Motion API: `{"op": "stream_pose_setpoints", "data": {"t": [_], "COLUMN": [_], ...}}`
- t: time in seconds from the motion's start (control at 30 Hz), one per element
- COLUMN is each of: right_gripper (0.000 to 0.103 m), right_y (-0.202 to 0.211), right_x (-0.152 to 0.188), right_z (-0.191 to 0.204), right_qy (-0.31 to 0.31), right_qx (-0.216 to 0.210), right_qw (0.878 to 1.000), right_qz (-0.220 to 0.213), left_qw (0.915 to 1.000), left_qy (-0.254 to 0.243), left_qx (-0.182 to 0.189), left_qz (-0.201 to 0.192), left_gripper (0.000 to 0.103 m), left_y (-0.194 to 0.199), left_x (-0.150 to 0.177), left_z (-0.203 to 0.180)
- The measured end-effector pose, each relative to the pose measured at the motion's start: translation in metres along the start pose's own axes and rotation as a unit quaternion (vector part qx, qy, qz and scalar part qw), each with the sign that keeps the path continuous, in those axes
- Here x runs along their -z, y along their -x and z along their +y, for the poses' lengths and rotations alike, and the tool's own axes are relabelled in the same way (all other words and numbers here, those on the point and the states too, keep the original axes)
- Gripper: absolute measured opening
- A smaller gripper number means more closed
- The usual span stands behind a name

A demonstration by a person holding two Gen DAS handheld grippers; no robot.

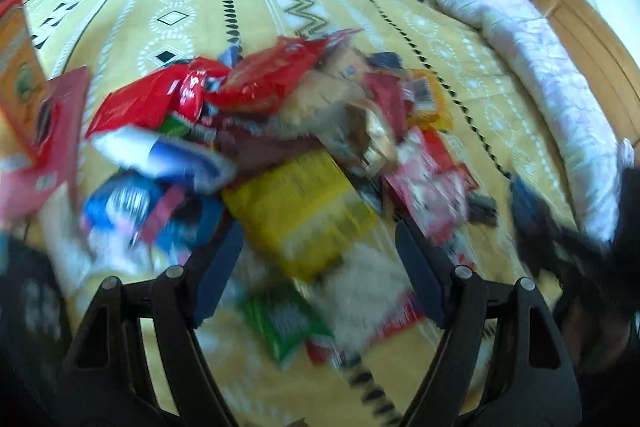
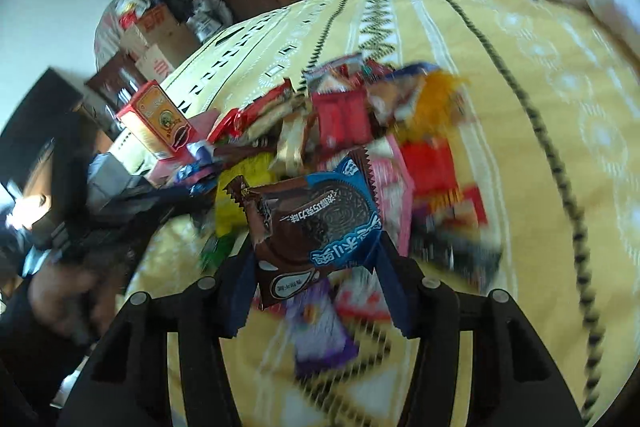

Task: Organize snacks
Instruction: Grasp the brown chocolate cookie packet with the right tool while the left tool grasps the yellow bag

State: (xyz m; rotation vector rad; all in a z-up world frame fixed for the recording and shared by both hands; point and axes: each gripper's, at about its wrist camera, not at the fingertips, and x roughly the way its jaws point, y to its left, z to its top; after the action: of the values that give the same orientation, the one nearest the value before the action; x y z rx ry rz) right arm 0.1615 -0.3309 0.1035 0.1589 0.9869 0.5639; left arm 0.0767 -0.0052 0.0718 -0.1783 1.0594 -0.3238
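The right gripper (image 2: 316, 267) pinches a brown-and-blue cookie packet (image 2: 316, 223) between its fingers, lifted clear of the snack pile (image 2: 352, 131) that lies ahead of it on the yellow bedspread (image 2: 500, 107). The left gripper (image 1: 320, 247) hangs with its fingers spread and nothing between them, over a yellow packet (image 1: 304, 211) at the pile's near edge. Sorting looks barely begun to me: one packet is picked out, the rest lie jumbled, with an orange box (image 2: 156, 119) standing off to the left.
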Motion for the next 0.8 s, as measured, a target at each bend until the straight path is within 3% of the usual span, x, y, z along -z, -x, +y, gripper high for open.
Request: {"op": "stream_pose_setpoints", "data": {"t": [0.17, 0.2, 0.27, 0.3, 0.37, 0.57, 0.7, 0.8], "right_gripper": [0.059, 0.059, 0.059, 0.059, 0.059, 0.061, 0.061, 0.061], "right_y": [0.012, 0.014, 0.021, 0.025, 0.028, 0.038, 0.048, 0.055], "right_x": [0.027, 0.031, 0.039, 0.041, 0.044, 0.049, 0.053, 0.055], "right_z": [-0.001, -0.002, -0.008, -0.013, -0.016, -0.021, -0.025, -0.032], "right_qy": [-0.027, -0.031, -0.043, -0.049, -0.053, -0.062, -0.069, -0.078], "right_qx": [-0.013, -0.013, -0.011, -0.012, -0.011, -0.011, -0.008, -0.005], "right_qw": [0.999, 0.999, 0.999, 0.999, 0.998, 0.998, 0.998, 0.997], "right_qz": [0.019, 0.022, 0.023, 0.021, 0.017, 0.001, -0.01, -0.015], "left_qw": [0.9989, 0.9983, 0.9921, 0.9881, 0.9837, 0.9952, 0.9941, 0.9879], "left_qy": [-0.03, -0.041, -0.057, -0.056, -0.057, -0.045, -0.093, -0.149], "left_qx": [-0.018, -0.004, 0.076, 0.104, 0.129, 0.061, 0.032, 0.019], "left_qz": [0.031, 0.043, 0.082, 0.098, 0.112, 0.063, 0.047, 0.038], "left_gripper": [0.079, 0.079, 0.078, 0.067, 0.063, 0.068, 0.074, 0.08], "left_y": [-0.032, -0.029, -0.016, -0.011, 0.004, 0.029, 0.016, 0.002], "left_x": [-0.005, 0.001, 0.016, 0.023, 0.041, 0.064, 0.059, 0.056], "left_z": [-0.001, -0.007, -0.018, -0.022, -0.028, -0.038, -0.063, -0.091]}}
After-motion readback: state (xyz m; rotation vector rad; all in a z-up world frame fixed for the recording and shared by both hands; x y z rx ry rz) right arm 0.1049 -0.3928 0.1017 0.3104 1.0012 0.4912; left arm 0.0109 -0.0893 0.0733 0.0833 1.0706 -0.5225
